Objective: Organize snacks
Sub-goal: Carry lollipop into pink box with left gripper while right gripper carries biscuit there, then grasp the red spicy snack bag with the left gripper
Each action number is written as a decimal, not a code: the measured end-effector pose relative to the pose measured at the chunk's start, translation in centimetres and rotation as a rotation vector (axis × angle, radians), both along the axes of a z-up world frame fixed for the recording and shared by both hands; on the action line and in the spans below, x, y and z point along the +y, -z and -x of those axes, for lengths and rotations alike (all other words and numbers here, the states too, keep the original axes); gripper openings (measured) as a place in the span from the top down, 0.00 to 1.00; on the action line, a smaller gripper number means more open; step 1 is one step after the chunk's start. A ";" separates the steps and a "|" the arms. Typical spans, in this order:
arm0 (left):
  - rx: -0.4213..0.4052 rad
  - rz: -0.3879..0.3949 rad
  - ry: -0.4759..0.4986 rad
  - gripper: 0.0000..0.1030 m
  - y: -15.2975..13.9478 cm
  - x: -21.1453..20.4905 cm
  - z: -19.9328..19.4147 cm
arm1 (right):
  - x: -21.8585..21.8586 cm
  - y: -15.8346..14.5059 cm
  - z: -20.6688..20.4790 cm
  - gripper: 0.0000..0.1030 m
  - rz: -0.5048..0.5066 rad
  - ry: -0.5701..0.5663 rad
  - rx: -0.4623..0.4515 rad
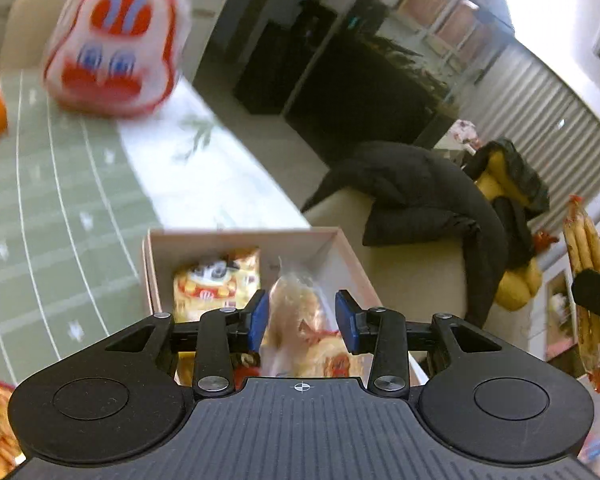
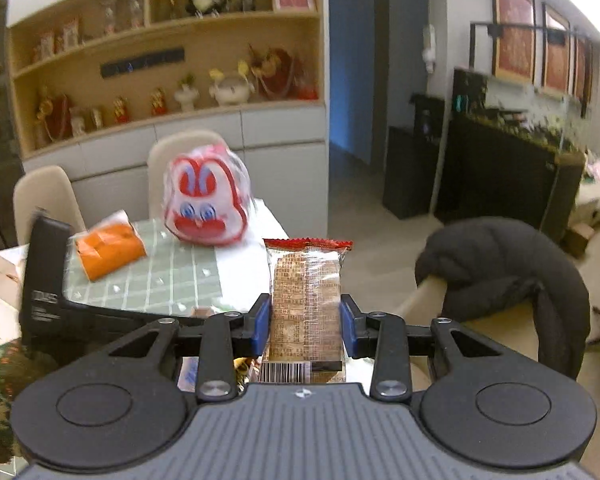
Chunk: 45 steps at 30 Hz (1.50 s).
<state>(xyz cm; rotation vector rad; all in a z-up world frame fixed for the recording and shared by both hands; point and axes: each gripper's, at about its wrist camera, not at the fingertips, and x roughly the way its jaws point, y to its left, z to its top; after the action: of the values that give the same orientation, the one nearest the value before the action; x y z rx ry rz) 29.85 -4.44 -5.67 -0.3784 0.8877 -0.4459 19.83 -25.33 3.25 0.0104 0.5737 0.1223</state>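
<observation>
My left gripper [image 1: 302,320] is shut on a clear bag of pale snacks [image 1: 300,320] and holds it over a white box [image 1: 236,240]. A yellow snack packet [image 1: 216,280] lies in the box. My right gripper [image 2: 305,322] is shut on a clear wafer packet [image 2: 306,300] with a red top edge, held upright in the air. The wafer packet and the right gripper's arm also show at the right of the left wrist view [image 1: 586,280].
A red and white rabbit-face bag [image 2: 206,204] and an orange packet [image 2: 110,250] lie on the green checked table [image 2: 160,280]. A black box [image 2: 44,280] stands at its left. A chair with a black coat [image 2: 500,264] is on the right. Shelves stand behind.
</observation>
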 end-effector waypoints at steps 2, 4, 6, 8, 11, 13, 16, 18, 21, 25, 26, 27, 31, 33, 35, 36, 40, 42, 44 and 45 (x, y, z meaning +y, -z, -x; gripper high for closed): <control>-0.003 0.066 -0.031 0.60 0.0 1.5 0.7 | 0.2 0.6 -0.4 0.66 0.011 0.009 0.012; -0.015 0.110 -0.070 0.60 -0.4 3.4 2.2 | 0.2 1.3 -0.8 0.66 0.013 0.008 0.031; -0.030 0.119 -0.135 0.60 -0.4 5.5 3.9 | 0.5 1.9 -1.6 0.66 0.003 0.007 0.057; -0.013 0.106 -0.216 0.60 0.1 7.6 6.1 | 0.7 2.4 -2.7 0.66 -0.032 -0.002 0.074; 0.079 0.061 -0.298 0.60 2.2 10.3 8.7 | 1.5 3.3 -5.1 0.65 -0.108 -0.036 0.104; 0.139 -0.016 -0.319 0.60 3.4 11.6 10.1 | 2.5 4.2 -7.1 0.59 -0.094 -0.057 0.112; 0.177 -0.120 -0.360 0.60 4.5 14.0 12.4 | 3.0 5.4 -8.9 0.56 -0.066 -0.046 0.130; 0.207 -0.124 -0.410 0.60 5.6 15.9 13.2 | 2.7 5.9 -8.9 0.52 -0.099 -0.046 0.148; 0.233 -0.123 -0.470 0.60 6.2 17.5 13.9 | 3.0 6.9 -7.8 0.51 -0.121 -0.061 0.178; 0.180 -0.127 -0.433 0.60 5.7 17.4 12.6 | 5.0 8.7 -3.9 0.50 -0.062 -0.142 0.207; 0.160 -0.124 -0.420 0.60 5.2 16.8 12.2 | 5.6 9.2 -2.6 0.48 -0.046 -0.168 0.212; 0.139 -0.122 -0.407 0.60 5.1 16.4 11.6 | 6.2 9.7 -1.4 0.46 -0.031 -0.187 0.218; 0.053 -0.125 -0.341 0.60 4.9 14.2 7.8 | 8.6 11.8 2.9 0.45 -0.010 -0.244 0.274; 0.025 -0.165 -0.302 0.60 5.1 13.3 5.7 | 9.7 12.8 4.4 0.44 -0.007 -0.266 0.310; 0.017 -0.231 -0.269 0.60 5.7 12.7 3.7 | 10.5 13.6 5.7 0.44 0.014 -0.289 0.335; 0.024 -0.256 -0.251 0.60 6.0 12.5 2.9 | 10.9 14.0 6.4 0.44 0.034 -0.296 0.343; 0.080 -0.293 -0.189 0.66 7.6 12.8 1.7 | 11.4 14.6 8.0 0.44 0.076 -0.310 0.356; 0.085 -0.295 -0.155 0.68 7.8 12.8 2.8 | 11.2 14.8 8.2 0.44 0.068 -0.308 0.367; 0.098 -0.296 -0.118 0.68 7.5 12.6 4.4 | 10.9 14.7 8.3 0.44 0.056 -0.308 0.370; 0.111 -0.293 -0.110 0.68 7.4 12.7 5.4 | 11.0 14.7 8.2 0.44 0.054 -0.309 0.369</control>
<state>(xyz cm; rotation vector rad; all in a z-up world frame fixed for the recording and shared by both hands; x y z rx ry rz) 24.41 8.28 -13.08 -0.1828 1.0181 -0.1901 11.65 -14.33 -11.44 -0.1104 0.9458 0.4112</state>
